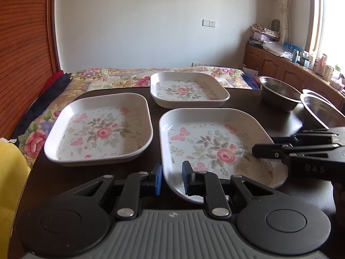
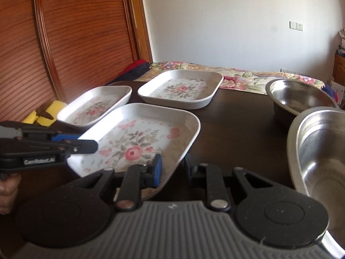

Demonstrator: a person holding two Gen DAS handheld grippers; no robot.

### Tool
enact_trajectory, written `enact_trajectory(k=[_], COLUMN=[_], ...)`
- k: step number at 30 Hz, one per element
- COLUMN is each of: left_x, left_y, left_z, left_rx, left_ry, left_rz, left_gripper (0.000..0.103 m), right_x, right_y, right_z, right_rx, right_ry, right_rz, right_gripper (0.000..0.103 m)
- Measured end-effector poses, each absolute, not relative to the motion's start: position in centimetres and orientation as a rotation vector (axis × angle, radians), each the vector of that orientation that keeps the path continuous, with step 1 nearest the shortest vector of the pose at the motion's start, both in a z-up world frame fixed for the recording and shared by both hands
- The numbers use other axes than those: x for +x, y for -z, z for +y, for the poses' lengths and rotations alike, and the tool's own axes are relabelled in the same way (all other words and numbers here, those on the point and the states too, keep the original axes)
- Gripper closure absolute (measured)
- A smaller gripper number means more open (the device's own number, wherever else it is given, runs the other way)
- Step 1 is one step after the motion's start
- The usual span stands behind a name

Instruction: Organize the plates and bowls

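Dark bench (image 1: 248,99) carries three floral plates; the nearest plate (image 1: 215,146) sits between my tools. My left tool (image 1: 171,178) straddles its left rim, my right tool (image 2: 172,169) its right rim, both parted, neither clamping. Two steel bowls (image 2: 301,99) crowd the right.

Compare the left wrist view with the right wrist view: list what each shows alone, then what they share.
Left wrist only: the window, the wooden cabinets under it with bottles and clutter on top, and the right gripper seen from the side.

Right wrist only: the left gripper from the side, a hand at the picture's edge, and the nearer steel bowl's inside.

Both: three floral plates, the nearest straddled at its rim by both open grippers, two steel bowls, the dark table, the floral bedspread.
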State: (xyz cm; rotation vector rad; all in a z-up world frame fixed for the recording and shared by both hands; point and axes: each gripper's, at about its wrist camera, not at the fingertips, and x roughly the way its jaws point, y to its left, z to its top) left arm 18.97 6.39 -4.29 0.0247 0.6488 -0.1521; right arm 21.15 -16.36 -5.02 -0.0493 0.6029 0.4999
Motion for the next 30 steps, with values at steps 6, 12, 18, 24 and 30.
enact_trajectory(k=[6, 12, 18, 24, 30], left_x=[17.8, 16.8, 15.4, 13.3, 10.9], left_y=[4.3, 4.0, 3.5, 3.0, 3.1], left_z=[6.5, 6.1, 5.6, 5.6, 5.8], left_rx=[-0.008, -0.008, -0.001, 0.0, -0.001], left_ry=[0.163, 0.168, 0.181, 0.184, 0.18], left_rz=[0.651, 0.642, 0.627, 0.613, 0.614], left_gripper=[0.082, 0.082, 0.083, 0.083, 0.083], right_x=[20.1, 18.9, 17.8, 16.4, 14.1], right_y=[4.6, 4.1, 3.7, 3.3, 3.7], right_z=[-16.8, -17.3, -18.0, -18.1, -18.0], right_rx=[-0.046, -0.046, -0.032, -0.026, -0.019], right_ry=[-0.503, -0.496, -0.488, -0.494, -0.504], right_rz=[0.584, 0.557, 0.545, 0.532, 0.532], right_gripper=[0.083, 0.083, 0.083, 0.083, 0.083])
